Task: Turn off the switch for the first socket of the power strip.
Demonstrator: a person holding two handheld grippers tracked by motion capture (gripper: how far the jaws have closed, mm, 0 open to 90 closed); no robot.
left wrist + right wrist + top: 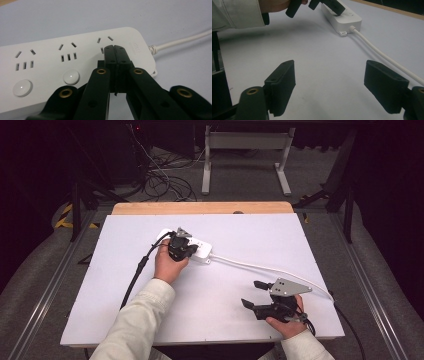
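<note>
So the biggest thing here is the white table [250,320], with a wooden strip along its far edge. On it, left of centre and toward the far side, lies a white power strip [200,249]. Its long axis runs left to right with a slight slant, sockets facing up, and the cord end points right. The white cord [270,268] leaves that end and trails off toward the near right edge of the table.

The left gripper [115,50] sits right on the strip, jaws pressed fully together with nothing between them, tips down on the socket face at the cord end. In the left gripper view two round buttons [71,77] show beside the other sockets, and the tips land about where the third would be, so my guess is it's pinched shut to act as one finger and poke that switch. Can't actually see the button under it though.

The right gripper [254,294] is parked at the near right, jaws spread wide, holding nothing, looks like just waiting out of the way.
</note>
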